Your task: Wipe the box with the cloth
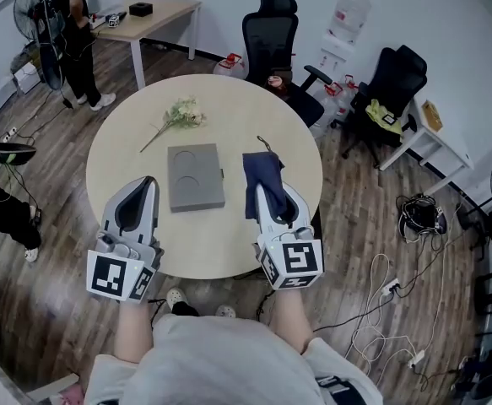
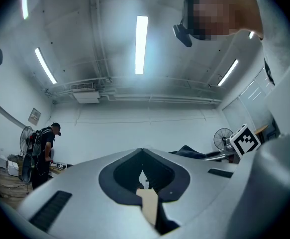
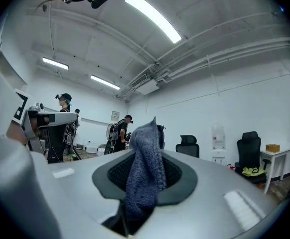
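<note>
A flat grey box (image 1: 195,176) with two round dents lies in the middle of the round beige table (image 1: 229,99). My right gripper (image 1: 267,194) hovers just right of the box, shut on a dark blue cloth (image 1: 261,178) that drapes forward from its jaws. In the right gripper view the cloth (image 3: 145,173) stands up, pinched between the jaws of the right gripper (image 3: 152,133). My left gripper (image 1: 142,199) is over the table's near left edge, left of the box. In its own view the left gripper (image 2: 142,154) is shut and holds nothing. Both gripper views look above the table, so the box is hidden there.
A sprig of pale flowers (image 1: 181,115) lies on the far side of the table. Black office chairs (image 1: 273,36) stand behind it. A person (image 1: 75,32) stands by a desk (image 1: 148,13) at the far left. Cables (image 1: 381,289) trail on the floor at the right.
</note>
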Tool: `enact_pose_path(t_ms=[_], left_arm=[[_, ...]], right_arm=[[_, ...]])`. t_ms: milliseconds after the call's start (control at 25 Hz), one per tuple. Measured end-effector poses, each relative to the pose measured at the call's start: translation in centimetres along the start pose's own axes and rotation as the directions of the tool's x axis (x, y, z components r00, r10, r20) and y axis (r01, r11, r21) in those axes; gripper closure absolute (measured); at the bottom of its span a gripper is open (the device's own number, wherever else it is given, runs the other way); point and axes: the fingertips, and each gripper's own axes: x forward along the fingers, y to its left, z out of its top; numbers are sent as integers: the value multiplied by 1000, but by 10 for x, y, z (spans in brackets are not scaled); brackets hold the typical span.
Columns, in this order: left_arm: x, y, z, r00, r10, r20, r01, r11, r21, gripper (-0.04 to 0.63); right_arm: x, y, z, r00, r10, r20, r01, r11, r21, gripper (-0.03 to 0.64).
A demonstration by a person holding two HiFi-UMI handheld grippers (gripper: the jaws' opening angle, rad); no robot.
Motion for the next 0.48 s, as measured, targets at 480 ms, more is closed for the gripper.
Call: enact_pose_path(t_ms=[480], left_arm=[[-8, -18, 4, 1000, 8, 6, -8, 1000, -2, 588]], right_arm=[[-25, -7, 8, 999, -8, 44, 9, 1000, -12, 526]])
